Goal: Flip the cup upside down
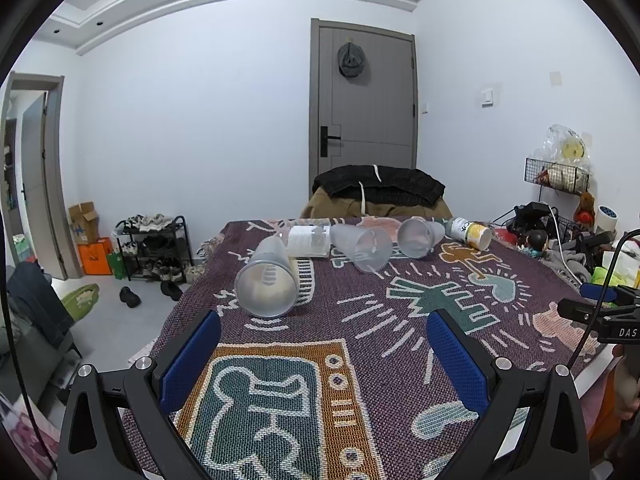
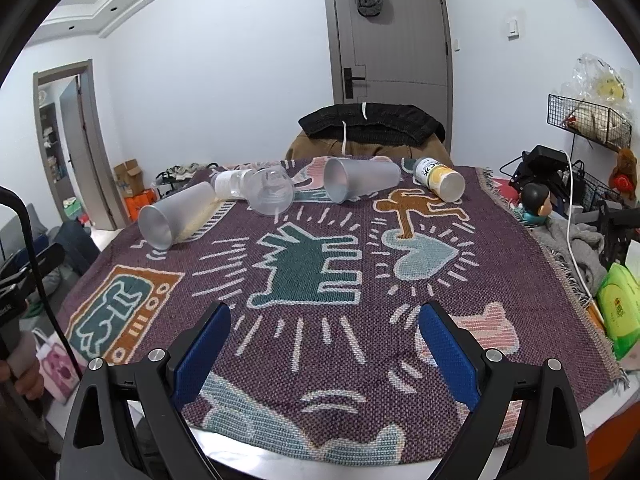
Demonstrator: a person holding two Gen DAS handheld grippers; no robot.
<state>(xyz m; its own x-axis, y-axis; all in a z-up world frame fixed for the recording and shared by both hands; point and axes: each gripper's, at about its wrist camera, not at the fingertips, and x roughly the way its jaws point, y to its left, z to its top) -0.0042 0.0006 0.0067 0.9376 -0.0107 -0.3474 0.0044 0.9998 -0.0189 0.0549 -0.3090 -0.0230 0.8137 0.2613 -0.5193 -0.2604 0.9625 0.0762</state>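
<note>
Three frosted plastic cups lie on their sides on the patterned cloth. The nearest cup [image 1: 267,282] [image 2: 176,216] lies at the left, mouth toward me. A second cup [image 1: 362,247] [image 2: 272,192] lies in the middle and a third [image 1: 420,236] [image 2: 360,184] to its right. My left gripper [image 1: 324,328] is open and empty, just short of the nearest cup. My right gripper [image 2: 324,320] is open and empty over the cloth, well short of the cups.
A white-labelled clear bottle [image 1: 308,240] [image 2: 230,184] and a yellow-and-white bottle [image 1: 472,232] [image 2: 440,178] lie among the cups. The table with the cloth [image 2: 320,364] has clutter along its right side: a green wipes pack [image 2: 620,308], a grey towel and cables. A chair with clothes [image 1: 380,192] stands behind.
</note>
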